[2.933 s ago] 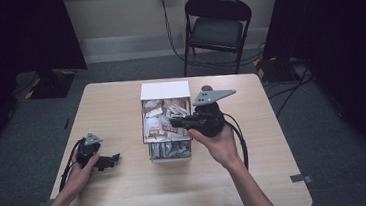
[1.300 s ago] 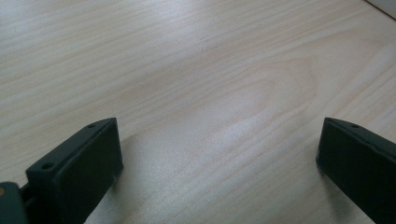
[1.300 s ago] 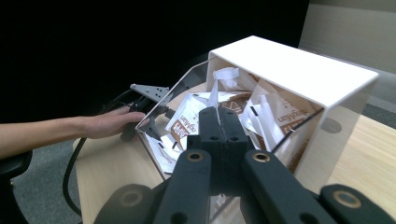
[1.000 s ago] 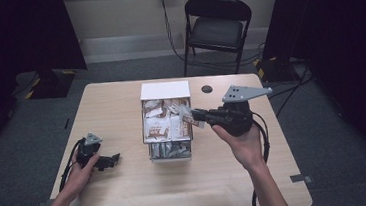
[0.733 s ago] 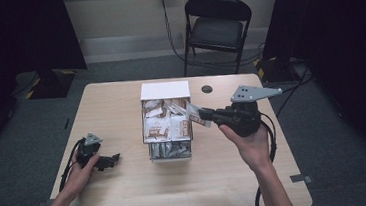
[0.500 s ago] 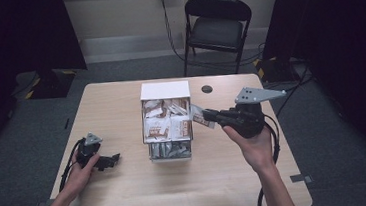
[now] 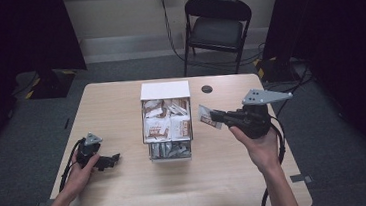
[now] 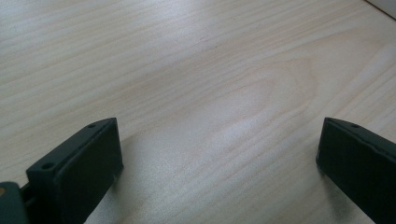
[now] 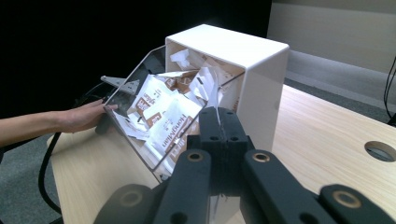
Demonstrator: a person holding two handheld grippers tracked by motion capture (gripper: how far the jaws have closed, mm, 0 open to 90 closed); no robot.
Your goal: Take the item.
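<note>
Lifted clear just right of the white dispenser box (image 7: 164,90) on a thin corner pinch by the clamped right gripper (image 7: 214,115) – sachet (image 7: 206,116) liable to slip free – left gripper (image 7: 114,159), jaws wide apart, parked on the table (image 7: 128,193).

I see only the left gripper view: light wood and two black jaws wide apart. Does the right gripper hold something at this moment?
Observer: Yes. In the high view, the right gripper is shut on a small white and brown paper packet.
Operator: Where is it?
Observer: It is held above the light wooden table, just right of a white plastic dispenser box whose clear front bin is full of similar packets.
Operator: And my left gripper?
Observer: The left gripper rests low on the table, left of the box and apart from it, in the person's left hand.
</note>
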